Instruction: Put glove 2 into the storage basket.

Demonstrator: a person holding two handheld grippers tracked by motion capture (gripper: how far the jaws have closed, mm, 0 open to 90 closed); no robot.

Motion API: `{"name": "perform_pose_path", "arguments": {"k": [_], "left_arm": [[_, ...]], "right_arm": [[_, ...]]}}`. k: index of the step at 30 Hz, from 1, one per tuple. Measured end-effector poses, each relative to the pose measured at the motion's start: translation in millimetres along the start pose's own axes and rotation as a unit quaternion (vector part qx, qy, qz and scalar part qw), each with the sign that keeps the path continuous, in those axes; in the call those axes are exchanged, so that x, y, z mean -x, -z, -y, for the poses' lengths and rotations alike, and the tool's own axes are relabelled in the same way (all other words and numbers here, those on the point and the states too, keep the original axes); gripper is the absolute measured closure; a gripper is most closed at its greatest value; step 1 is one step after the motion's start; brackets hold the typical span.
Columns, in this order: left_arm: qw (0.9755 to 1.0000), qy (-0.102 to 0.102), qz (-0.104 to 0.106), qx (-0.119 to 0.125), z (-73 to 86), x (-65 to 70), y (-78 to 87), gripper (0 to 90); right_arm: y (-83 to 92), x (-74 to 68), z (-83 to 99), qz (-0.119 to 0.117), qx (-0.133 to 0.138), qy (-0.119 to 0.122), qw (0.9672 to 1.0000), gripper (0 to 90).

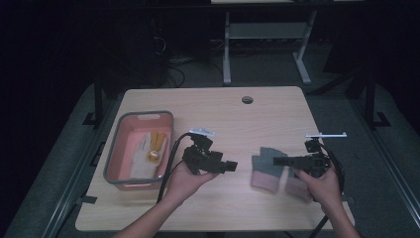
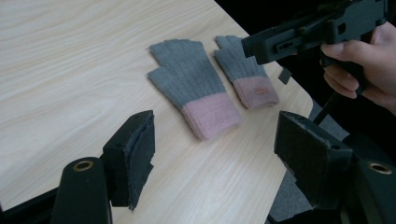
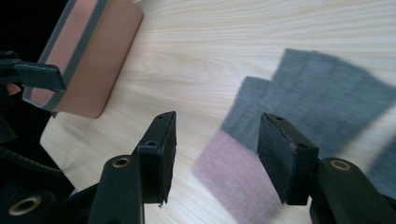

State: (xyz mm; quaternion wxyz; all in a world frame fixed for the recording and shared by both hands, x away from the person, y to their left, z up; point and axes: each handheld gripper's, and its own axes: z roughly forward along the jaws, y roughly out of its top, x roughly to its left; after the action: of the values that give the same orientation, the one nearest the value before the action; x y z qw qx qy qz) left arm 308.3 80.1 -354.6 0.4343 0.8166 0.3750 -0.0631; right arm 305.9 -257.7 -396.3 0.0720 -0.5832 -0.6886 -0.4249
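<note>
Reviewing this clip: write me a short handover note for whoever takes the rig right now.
Left gripper: open, holding nothing, aimed at the gloves.
Right gripper: open, holding nothing, over the left glove.
Both gloves lie flat on the table; the right glove lies beside its mate.
The pink bin already holds light-coloured gloves.
Left, probably: pick up the grey pair and bin it.

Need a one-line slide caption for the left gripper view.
Open left gripper faces two grey gloves with pink cuffs on the wooden table.

Two grey gloves [image 1: 266, 168] with pink cuffs lie flat, side by side — at my desk's [image 1: 223, 114] four o'clock.
</note>
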Motion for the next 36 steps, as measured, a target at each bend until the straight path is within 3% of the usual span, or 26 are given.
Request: {"name": "perform_pose_path", "arguments": {"k": [14,28,36], "left_arm": [[0.9997,0.0,0.023,-0.009,-1.0,6.5,-30.0,27.9],[0.9992,-0.004,0.031,-0.026,-0.7,4.4,-60.5,27.4],[0.9989,-0.002,0.037,-0.027,0.7,7.0,-74.4,27.4]], "right_arm": [[21.8,28.5,15.3,0.049,0.013,0.0,0.9987,48.6],[23.1,67.6,33.0,0.115,-0.019,-0.015,0.9931,48.9],[21.9,72.7,38.2,0.137,-0.028,-0.008,0.9901,48.6]]}}
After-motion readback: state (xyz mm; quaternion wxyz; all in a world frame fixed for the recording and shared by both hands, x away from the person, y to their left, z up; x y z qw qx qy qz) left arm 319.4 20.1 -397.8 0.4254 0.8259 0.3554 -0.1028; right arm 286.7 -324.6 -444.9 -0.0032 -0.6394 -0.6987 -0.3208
